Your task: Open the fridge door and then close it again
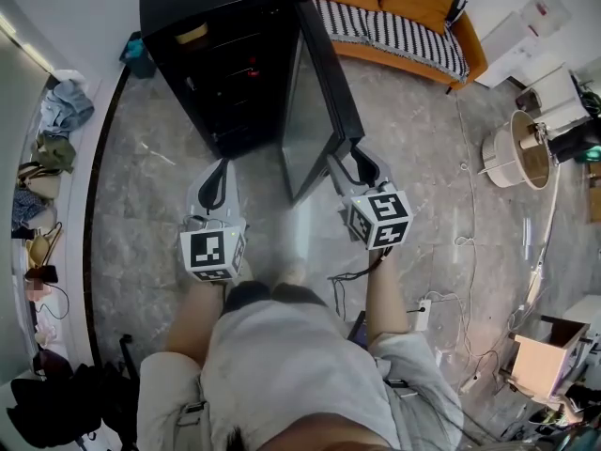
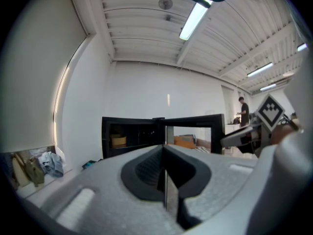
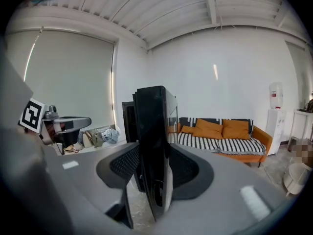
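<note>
The right tongs grip the edge of the open fridge door. The left tongs are fully closed and empty.

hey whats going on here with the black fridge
A person is working a black fridge with a handheld tool in each hand. The fridge door stands swung wide open, and the right tool is clamped on its free edge, which fills the gap between the jaws. The left tool is shut, holds nothing and hangs in front of the open fridge. The door is open and not yet closed again.
</note>
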A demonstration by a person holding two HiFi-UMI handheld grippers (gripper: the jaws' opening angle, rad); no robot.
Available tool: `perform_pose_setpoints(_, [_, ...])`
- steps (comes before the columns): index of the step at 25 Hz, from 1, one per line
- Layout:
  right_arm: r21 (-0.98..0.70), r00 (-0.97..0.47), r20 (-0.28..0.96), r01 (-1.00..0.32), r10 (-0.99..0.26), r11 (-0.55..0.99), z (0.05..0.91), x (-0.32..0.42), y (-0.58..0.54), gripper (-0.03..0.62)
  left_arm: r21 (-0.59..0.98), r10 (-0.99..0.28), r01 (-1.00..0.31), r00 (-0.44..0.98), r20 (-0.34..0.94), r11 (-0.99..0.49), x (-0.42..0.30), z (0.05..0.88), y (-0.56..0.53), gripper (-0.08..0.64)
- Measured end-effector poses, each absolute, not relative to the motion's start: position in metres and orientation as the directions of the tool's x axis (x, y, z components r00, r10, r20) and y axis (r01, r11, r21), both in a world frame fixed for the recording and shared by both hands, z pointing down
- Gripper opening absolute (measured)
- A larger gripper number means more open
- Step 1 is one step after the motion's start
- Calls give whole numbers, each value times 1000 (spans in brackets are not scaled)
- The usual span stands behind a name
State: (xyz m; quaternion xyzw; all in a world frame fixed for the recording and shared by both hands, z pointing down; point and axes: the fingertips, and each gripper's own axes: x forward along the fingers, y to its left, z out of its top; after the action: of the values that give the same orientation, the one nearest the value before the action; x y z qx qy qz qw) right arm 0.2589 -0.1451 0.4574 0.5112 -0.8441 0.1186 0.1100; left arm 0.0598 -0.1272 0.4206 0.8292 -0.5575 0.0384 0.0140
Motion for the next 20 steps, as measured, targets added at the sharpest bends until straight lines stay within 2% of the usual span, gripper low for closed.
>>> perform_pose_setpoints(9, [-76,-537,306,-837,-786,542,456,207,-137,170,-22,-933,-934,353,74,-356,38,417,-125,3])
perform_pose_setpoints(20, [-44,-607,329,-775,-723,630,454,130,-143,109,-17,-958,-960,277,70,-279,-21,412,-116,3])
